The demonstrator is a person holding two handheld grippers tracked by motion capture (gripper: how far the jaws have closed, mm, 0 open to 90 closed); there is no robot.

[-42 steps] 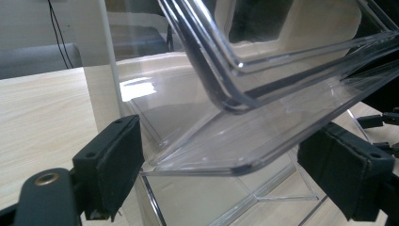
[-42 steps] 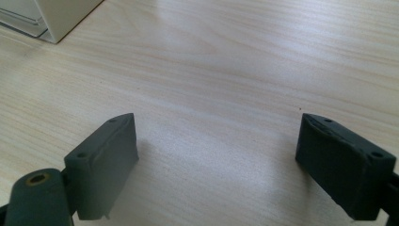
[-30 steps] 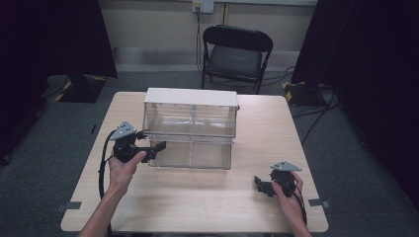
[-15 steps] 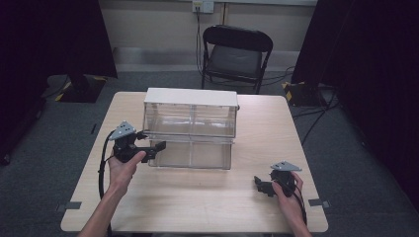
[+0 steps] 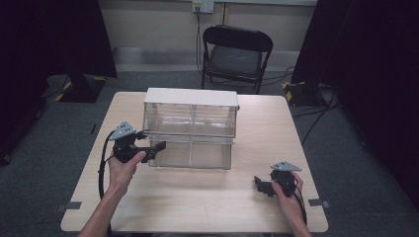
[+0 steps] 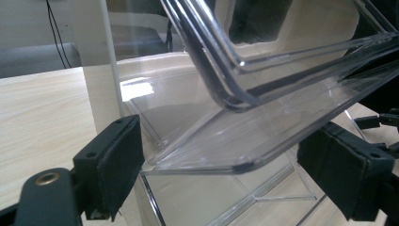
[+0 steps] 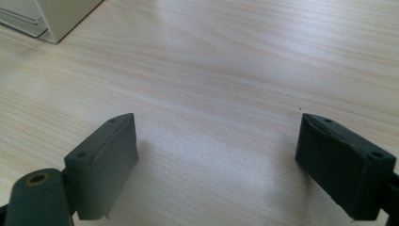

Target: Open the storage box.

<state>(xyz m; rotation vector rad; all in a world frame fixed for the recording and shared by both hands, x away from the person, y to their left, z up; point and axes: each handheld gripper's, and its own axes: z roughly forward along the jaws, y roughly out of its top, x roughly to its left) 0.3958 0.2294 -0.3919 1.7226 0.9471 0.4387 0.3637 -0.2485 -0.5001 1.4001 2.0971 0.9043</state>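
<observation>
Well, the person's left forearm reaches in from the bottom of the high view, hand wrapped round the left gripper (image 5: 157, 147), which points rightward at the lower left corner of the clear drawer unit (image 5: 190, 129) standing mid-table. Its jaws are spread wide, one to either side of a clear drawer (image 6: 263, 89) edge, with gaps on both sides (nothing pinched between them). The right hand holds the right gripper (image 5: 260, 184) low near the table's (image 5: 207, 202) front right corner, well apart from the unit, jaws pointing left and likewise spread wide over bare wood. No brand, label or writing can be read on the unit or grippers.
</observation>
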